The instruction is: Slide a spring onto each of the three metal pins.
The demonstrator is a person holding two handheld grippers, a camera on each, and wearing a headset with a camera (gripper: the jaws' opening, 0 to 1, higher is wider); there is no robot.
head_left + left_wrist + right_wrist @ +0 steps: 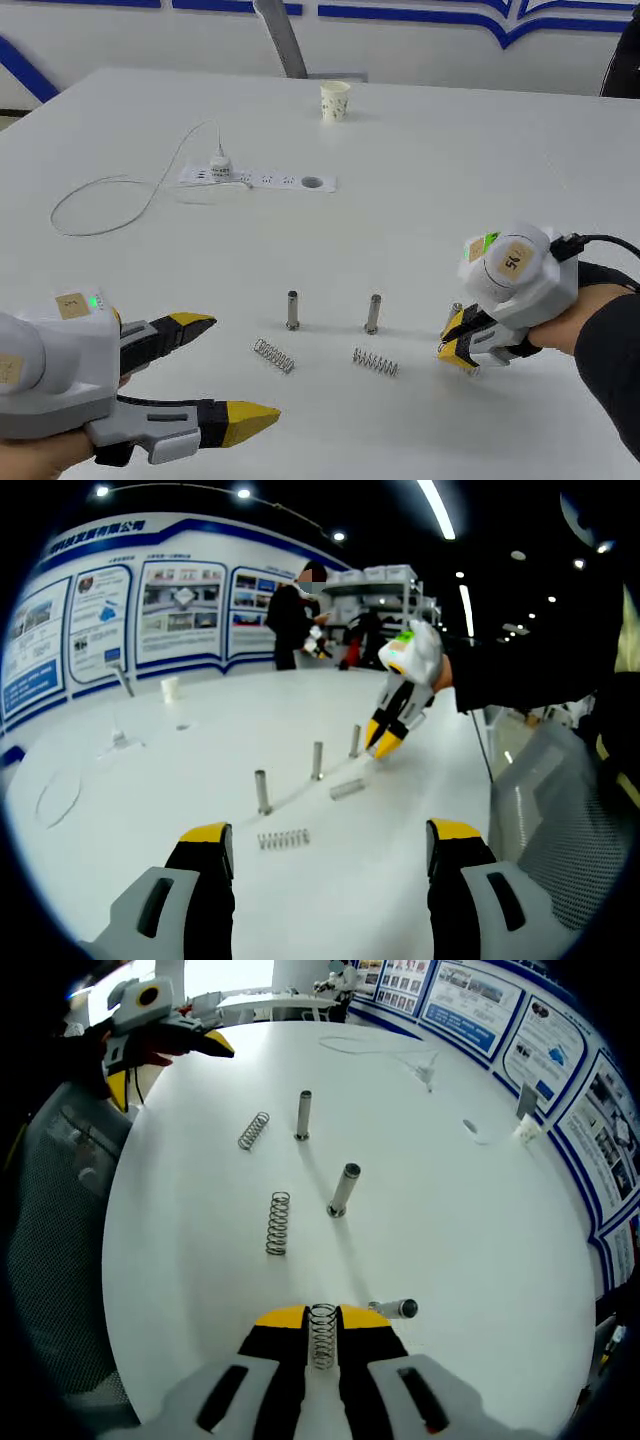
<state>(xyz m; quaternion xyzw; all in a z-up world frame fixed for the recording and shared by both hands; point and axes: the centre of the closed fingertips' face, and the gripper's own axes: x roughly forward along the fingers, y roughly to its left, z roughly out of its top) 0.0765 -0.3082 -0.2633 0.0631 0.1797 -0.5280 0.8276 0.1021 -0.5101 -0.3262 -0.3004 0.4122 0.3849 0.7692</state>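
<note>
Three metal pins stand on the white table [420,200]: the left pin [292,310], the middle pin [373,313] and the right pin [456,313], which is partly hidden behind my right gripper [456,352]. That gripper is shut on a spring [322,1345] just beside the right pin [392,1308]. Two more springs lie loose, one [273,355] in front of the left pin and one [375,362] in front of the middle pin. My left gripper [225,368] hovers open and empty at the near left, short of the nearest spring [284,837].
A paper cup [335,100] stands at the far side of the table. A white power strip [260,180] with a looping cable [100,205] lies at mid left. A chair back [283,38] is behind the far edge. People [292,620] stand in the background.
</note>
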